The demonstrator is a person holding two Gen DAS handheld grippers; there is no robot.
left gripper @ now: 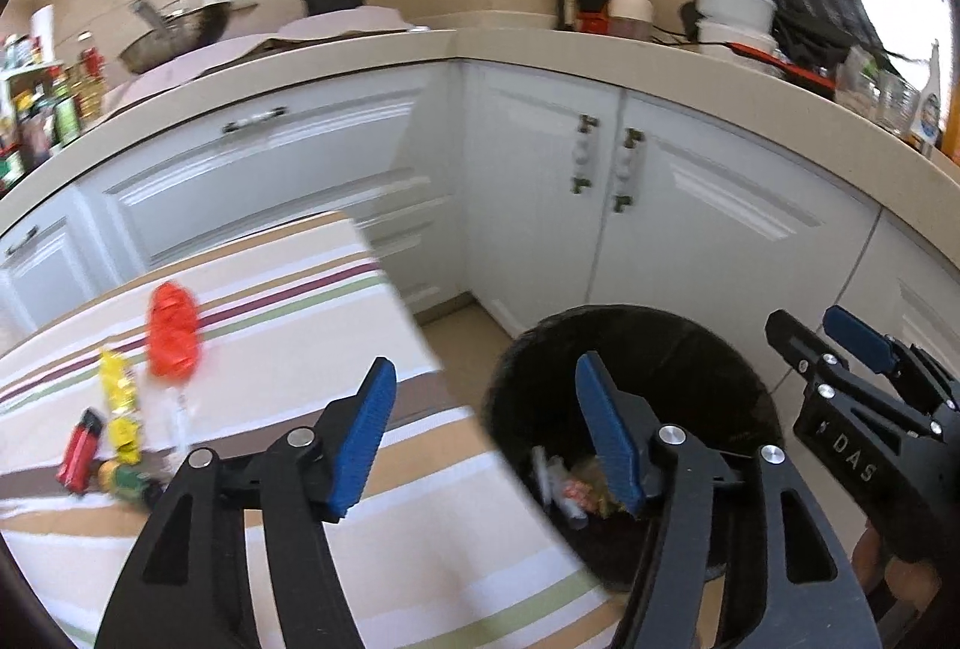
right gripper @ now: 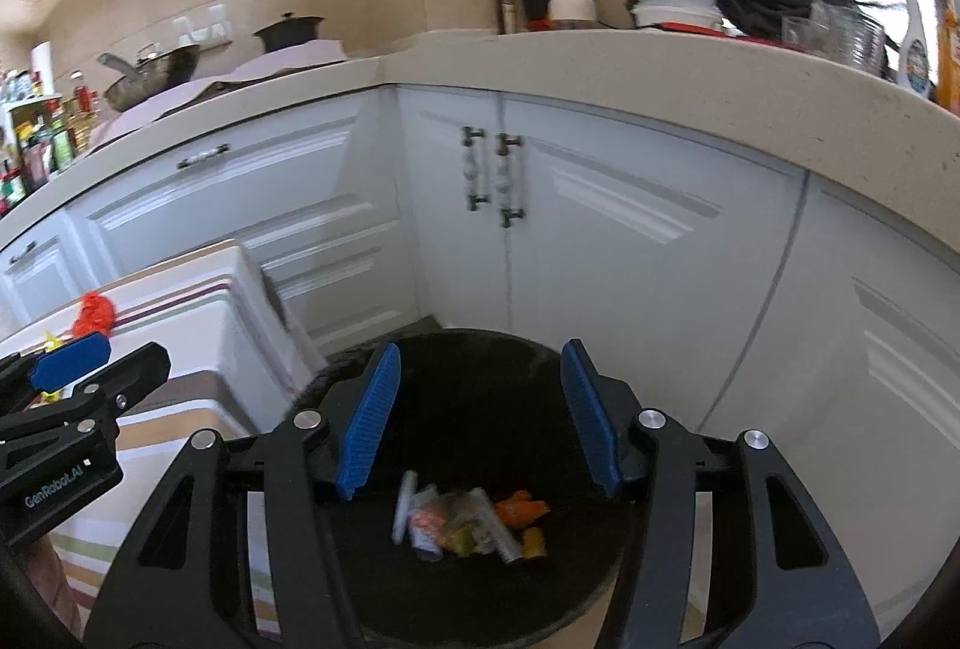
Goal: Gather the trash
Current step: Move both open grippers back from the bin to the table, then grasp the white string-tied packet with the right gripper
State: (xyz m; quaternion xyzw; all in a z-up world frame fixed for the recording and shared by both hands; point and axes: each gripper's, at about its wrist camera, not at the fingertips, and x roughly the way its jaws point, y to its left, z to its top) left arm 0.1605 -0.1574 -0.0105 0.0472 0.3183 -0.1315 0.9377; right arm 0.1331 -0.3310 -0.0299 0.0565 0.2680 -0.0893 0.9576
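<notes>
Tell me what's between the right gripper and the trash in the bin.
Nothing. In the right wrist view the right gripper stands open over the black bin, with only open space down to the trash pile.

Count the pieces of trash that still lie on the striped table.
5: orange wrapper farthest, yellow packet below it, clear wrapper beside, red piece left, green-yellow piece nearest. The gripper may hide more.

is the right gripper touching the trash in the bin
Apart. The right wrist view shows the right gripper open and empty above the bin, trash lying at the bottom.
</notes>
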